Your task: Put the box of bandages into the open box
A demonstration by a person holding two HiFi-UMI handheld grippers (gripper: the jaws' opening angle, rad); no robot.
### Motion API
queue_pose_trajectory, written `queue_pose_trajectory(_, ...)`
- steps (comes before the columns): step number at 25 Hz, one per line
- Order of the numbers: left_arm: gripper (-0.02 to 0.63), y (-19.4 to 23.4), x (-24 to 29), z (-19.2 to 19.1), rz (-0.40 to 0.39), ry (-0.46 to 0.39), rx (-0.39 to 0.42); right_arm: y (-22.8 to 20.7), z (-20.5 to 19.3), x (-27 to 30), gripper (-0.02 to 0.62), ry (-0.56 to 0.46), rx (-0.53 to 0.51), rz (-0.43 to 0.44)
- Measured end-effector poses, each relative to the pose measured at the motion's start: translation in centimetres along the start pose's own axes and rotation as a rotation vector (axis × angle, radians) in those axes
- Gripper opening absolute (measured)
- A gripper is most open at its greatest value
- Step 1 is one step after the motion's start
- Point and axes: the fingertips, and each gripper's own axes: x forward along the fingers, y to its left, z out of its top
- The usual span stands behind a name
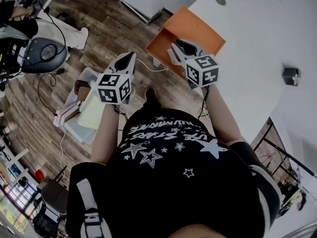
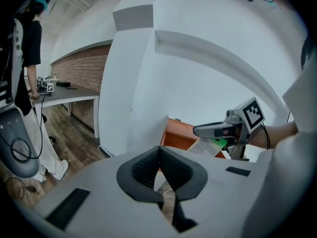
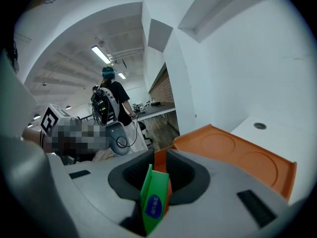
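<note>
My right gripper is shut on a thin green box of bandages, which stands on edge between the pads. Just beyond it lies the orange open box, on the edge of a white table. In the left gripper view, the right gripper holds the bandage box in front of the orange box. My left gripper is shut on nothing. In the head view both grippers are raised side by side, the left gripper over the floor and the right gripper at the orange box.
The white table fills the upper right, with a small black object on it. A white pillar stands ahead. A person stands by a desk. A grey round device and a pale seat are on the wooden floor.
</note>
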Motion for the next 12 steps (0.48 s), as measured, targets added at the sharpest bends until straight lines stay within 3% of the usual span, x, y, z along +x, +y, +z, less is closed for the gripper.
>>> queue_pose_trajectory(4,0.018,-1.1,0.1,0.2,-0.012,0.001,0.006,-0.2,-0.4,-0.8,0.089,0.005,0.001,0.001)
queue_pose_trajectory(12,0.018,-3.4,-0.5,0.0,-0.010,-0.008,0.016,-0.7,-1.3,-3.1,0.114,0.057,-0.128,-0.039)
